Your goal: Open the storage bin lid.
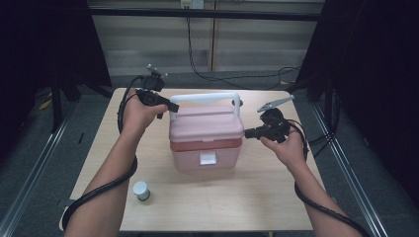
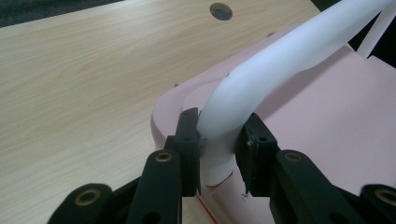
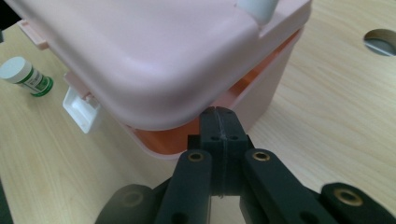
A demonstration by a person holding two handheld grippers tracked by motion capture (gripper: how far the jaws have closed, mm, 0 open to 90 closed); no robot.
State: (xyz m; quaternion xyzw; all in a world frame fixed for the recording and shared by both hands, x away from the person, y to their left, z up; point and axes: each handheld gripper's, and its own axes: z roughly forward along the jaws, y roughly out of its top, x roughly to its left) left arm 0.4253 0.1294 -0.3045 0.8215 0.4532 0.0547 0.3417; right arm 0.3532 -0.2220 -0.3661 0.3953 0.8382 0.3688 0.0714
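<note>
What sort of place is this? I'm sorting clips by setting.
Probably a lab recording booth, not a home: a bare wooden table ringed by black curtains, loose cables on the floor, and a pink box set out alone.

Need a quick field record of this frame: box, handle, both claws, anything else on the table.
box: pink box mid-table, white latch at front
lid: pink lid lifted at one corner, orange gap beneath
handle: white handle raised over the lid
left claw: left claw shut on the handle near its end
right claw: right claw shut, empty, tips at the lid edge
other: small bottle, white cap, green label, near front left
surface: wooden table
</note>
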